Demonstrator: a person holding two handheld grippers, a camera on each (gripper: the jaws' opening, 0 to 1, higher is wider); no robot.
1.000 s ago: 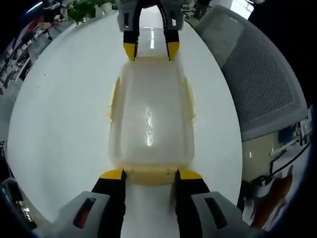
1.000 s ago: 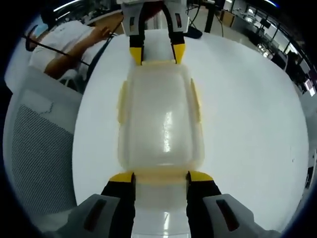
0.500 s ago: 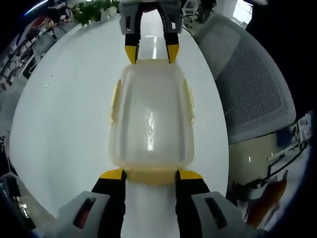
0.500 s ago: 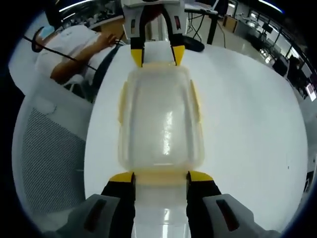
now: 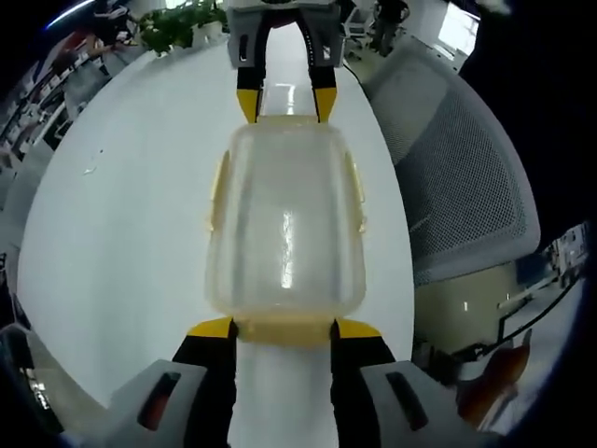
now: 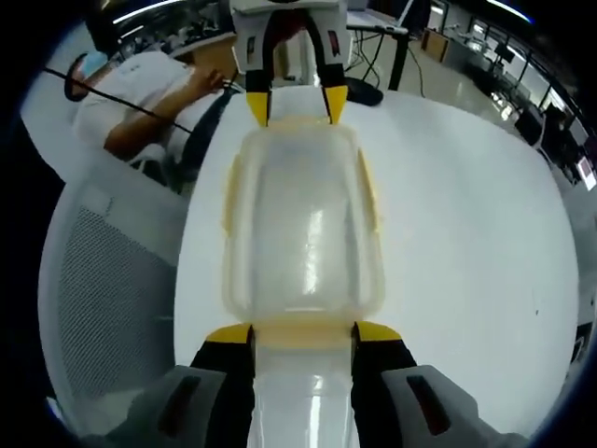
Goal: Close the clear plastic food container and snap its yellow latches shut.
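From where I stand, the left gripper (image 5: 280, 329) has its yellow-tipped jaws spread, one to either side of the near end latch (image 5: 283, 329) of the clear plastic food container (image 5: 283, 224); whether they press it or only flank it I cannot tell. The right gripper (image 6: 303, 334) does the same at the opposite end, jaws spread around the latch (image 6: 303, 330) nearest to it. Each tool also appears at the far end in the other's view: the right gripper (image 5: 280, 101) at the top of the left gripper view, the left gripper (image 6: 297, 105) at the top of the right gripper view.

So the container lies straight ahead of both sets of fingers, its long axis running from one gripper to the other, over the white table (image 5: 121, 187). The lid looks seated on the body. The two long-side latches (image 5: 215, 191) (image 5: 354, 191) stand out at right angles to that axis, reached by neither tool, and neither hand is nearer to them. I'd judge the next move depends on this: the end latches are in reach, the side ones need a gripper brought round

A mesh chair (image 5: 466, 168) stands beside the table, and a person (image 6: 131, 89) leans at the table's far edge
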